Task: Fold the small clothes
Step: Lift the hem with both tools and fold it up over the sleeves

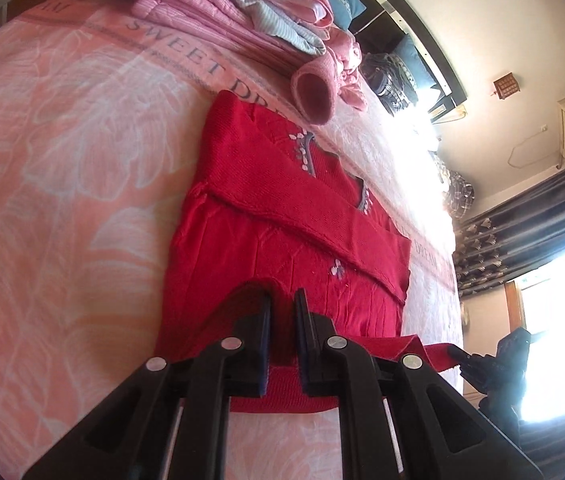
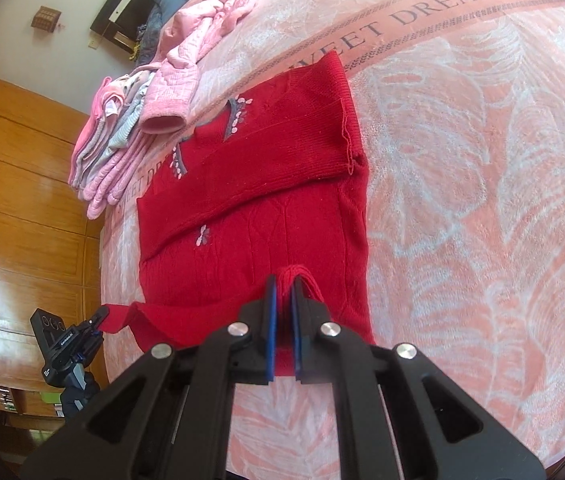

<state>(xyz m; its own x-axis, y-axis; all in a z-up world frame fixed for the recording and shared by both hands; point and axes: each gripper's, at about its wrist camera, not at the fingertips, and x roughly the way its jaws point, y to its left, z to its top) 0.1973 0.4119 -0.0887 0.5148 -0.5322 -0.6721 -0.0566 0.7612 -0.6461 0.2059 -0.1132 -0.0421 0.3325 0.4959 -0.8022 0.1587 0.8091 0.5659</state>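
A red knit sweater (image 1: pixel 282 216) (image 2: pixel 266 184) with small embroidered flowers lies flat on the pink bedsheet (image 1: pixel 62 160) (image 2: pixel 462 160), one sleeve folded across its chest. My left gripper (image 1: pixel 282 300) is shut on the near hem, with red fabric pinched between its pads. My right gripper (image 2: pixel 281 282) is shut on a bunched loop of the same hem. Each view shows the other gripper at the hem's far corner: the right gripper (image 1: pixel 458 354) and the left gripper (image 2: pixel 100 316) both hold a lifted red strip.
A stack of folded pink and striped clothes (image 1: pixel 222 12) (image 2: pixel 110 148) sits beyond the sweater. A loose pink quilted jacket (image 1: pixel 322 80) (image 2: pixel 186 60) lies by its collar. A wooden wardrobe (image 2: pixel 22 220) borders one bed edge; dark curtains (image 1: pixel 522 232) hang past the other.
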